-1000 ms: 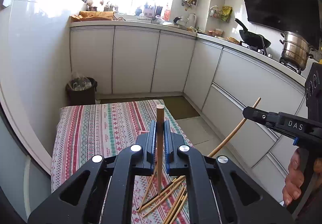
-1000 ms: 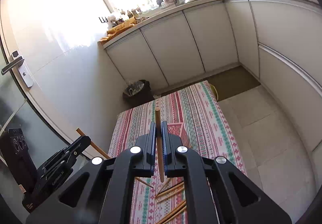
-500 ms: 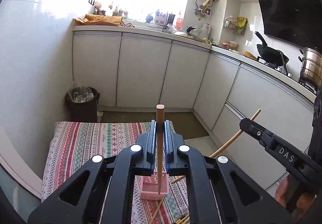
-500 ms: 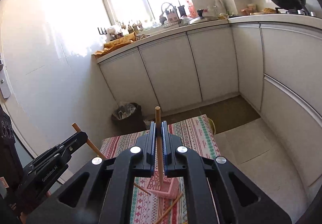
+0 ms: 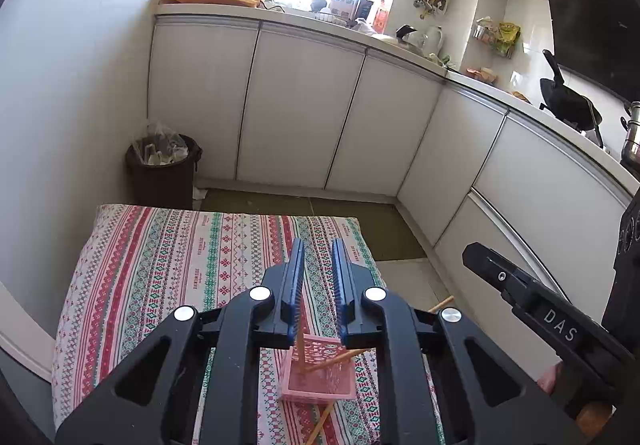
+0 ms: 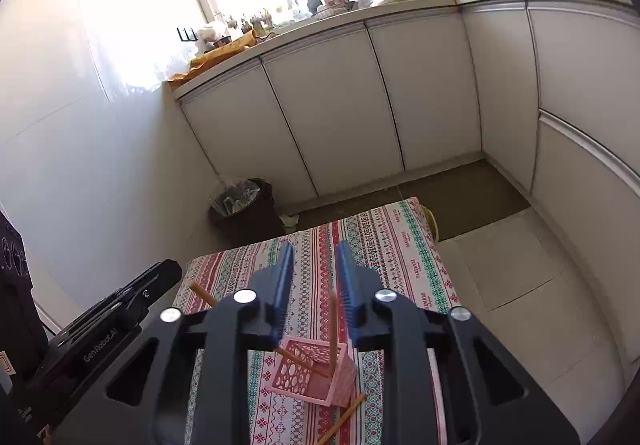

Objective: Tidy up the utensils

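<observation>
I see the left hand-held gripper [image 5: 316, 285] above the worktop [image 5: 160, 257] with its striped cloth, and its jaws are apart, holding nothing. Below it stands the pink basket [image 5: 320, 385] – one chopstick [image 5: 298, 349] is upright inside it, and another chopstick [image 5: 336, 359] leans across it to the right. A third chopstick [image 5: 322, 421] lies on the cloth, just beside the basket's near side. The right hand-held gripper [image 6: 314, 281] is also above the basket, jaws apart and empty. A dark trash bin [image 5: 162, 169] stands on the floor beyond the worktop.
</observation>
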Demonstrator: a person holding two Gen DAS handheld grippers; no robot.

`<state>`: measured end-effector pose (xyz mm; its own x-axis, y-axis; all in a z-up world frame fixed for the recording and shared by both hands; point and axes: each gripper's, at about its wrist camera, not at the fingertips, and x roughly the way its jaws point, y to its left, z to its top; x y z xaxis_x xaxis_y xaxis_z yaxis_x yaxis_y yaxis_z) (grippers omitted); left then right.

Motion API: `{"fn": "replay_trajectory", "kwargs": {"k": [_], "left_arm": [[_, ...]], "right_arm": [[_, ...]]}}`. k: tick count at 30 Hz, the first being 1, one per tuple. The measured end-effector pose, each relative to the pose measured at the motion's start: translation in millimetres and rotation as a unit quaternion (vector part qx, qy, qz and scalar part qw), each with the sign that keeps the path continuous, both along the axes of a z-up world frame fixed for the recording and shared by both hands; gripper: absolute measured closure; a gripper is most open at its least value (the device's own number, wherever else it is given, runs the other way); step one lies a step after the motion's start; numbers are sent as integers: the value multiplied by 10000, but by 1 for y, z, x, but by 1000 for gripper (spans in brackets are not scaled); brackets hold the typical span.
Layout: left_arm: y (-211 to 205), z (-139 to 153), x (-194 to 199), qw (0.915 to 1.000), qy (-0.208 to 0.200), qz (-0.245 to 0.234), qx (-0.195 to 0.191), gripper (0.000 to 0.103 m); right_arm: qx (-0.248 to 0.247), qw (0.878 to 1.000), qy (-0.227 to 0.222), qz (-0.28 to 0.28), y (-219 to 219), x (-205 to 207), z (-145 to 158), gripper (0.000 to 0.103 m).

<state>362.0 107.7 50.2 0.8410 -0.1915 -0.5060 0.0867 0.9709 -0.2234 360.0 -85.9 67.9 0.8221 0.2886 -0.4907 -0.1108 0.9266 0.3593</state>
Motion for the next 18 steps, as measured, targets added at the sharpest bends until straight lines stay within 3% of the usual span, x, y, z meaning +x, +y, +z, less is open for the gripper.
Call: {"fn": "replay_trajectory", "kwargs": {"k": [4,12,16,18], "left_arm": [[-3,9,-7,10000,-61,-50,60,89],[-13,14,-19,9998,-49,-86,159,78],[-15,13,-26,9997,-36,-8,221,65],[-14,13,-31,9998,-33,30,218,62]], "right_arm": [[21,10000,-22,-51,-5,-6,5,74],[-71,9999,-47,-60,-6,-21,12,73],[-71,9997,-40,-217,-12,-31,11,52],[-74,9996,-6,-255,-16,-35,10,50]]}}
